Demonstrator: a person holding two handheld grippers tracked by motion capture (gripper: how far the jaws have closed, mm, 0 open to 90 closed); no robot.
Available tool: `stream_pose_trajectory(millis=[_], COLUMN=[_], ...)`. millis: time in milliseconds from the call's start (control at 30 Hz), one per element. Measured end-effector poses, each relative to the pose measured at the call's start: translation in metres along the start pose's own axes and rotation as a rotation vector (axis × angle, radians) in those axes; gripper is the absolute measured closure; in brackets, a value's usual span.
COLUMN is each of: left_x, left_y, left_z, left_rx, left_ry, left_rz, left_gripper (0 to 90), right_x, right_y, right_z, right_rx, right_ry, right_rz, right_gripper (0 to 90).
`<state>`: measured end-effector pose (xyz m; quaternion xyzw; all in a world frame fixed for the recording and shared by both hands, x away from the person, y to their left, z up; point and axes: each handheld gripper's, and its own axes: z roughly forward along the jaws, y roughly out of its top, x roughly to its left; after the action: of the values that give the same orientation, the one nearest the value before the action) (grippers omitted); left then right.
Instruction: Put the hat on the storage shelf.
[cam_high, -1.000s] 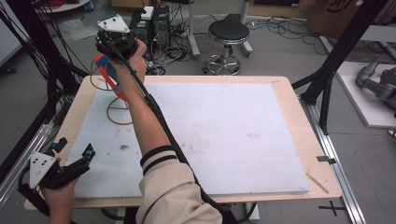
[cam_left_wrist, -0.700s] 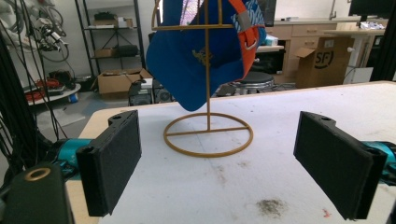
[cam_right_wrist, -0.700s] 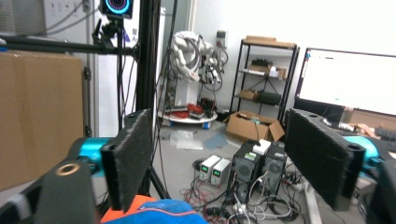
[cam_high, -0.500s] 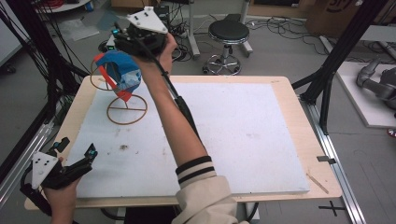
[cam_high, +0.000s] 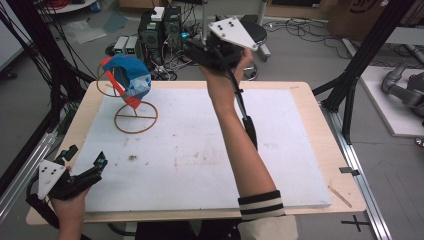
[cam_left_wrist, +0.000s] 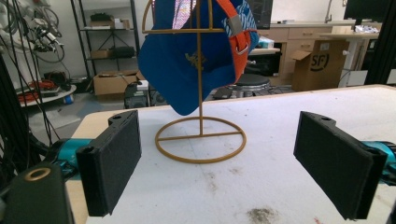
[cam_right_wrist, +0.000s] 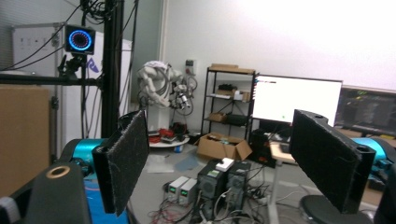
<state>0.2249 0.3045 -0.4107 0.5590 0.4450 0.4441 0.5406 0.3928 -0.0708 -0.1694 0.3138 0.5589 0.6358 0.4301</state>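
A blue cap (cam_high: 129, 75) with an orange strap hangs on a gold wire stand (cam_high: 135, 118) at the far left of the white board (cam_high: 200, 150). My right gripper (cam_high: 192, 49) is held up above the table's far edge, right of the cap and apart from it, jaws open and empty. In the right gripper view the right gripper (cam_right_wrist: 219, 140) faces the room, nothing between its pads. My left gripper (cam_high: 86, 156) rests open at the near left corner. In the left gripper view the left gripper (cam_left_wrist: 219, 140) frames the cap (cam_left_wrist: 187, 60) and the stand (cam_left_wrist: 201, 140) well ahead of it.
The board lies on a wooden table (cam_high: 320, 130). Black frame posts (cam_high: 367, 55) stand at both sides. Beyond the far edge are electronics boxes (cam_high: 160, 30) with cables and a black stool (cam_high: 260, 35) on the floor. A dark stain (cam_high: 132, 158) marks the board.
My right gripper has moved to the right, away from the cap, and its arm no longer covers the stand. The cap stays on the stand. The left gripper has not moved.
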Motion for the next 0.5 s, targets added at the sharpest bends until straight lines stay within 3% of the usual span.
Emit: stream_pose_trajectory(millis=[333,500], left_x=[0.0,0.0], left_y=[0.001,0.002], left_z=[0.006,0.008], left_rx=[-0.003,-0.008], left_ry=[0.002,0.004], left_rz=[-0.018,-0.023], left_gripper=[15.3,15.3], right_x=[-0.043,-0.071], right_y=[-0.007,-0.022], right_z=[-0.052,-0.085], right_rx=[-0.008,0.009], right_ry=[-0.055,-0.096], right_rz=[-0.029,-0.011], right_gripper=[20.3,20.3])
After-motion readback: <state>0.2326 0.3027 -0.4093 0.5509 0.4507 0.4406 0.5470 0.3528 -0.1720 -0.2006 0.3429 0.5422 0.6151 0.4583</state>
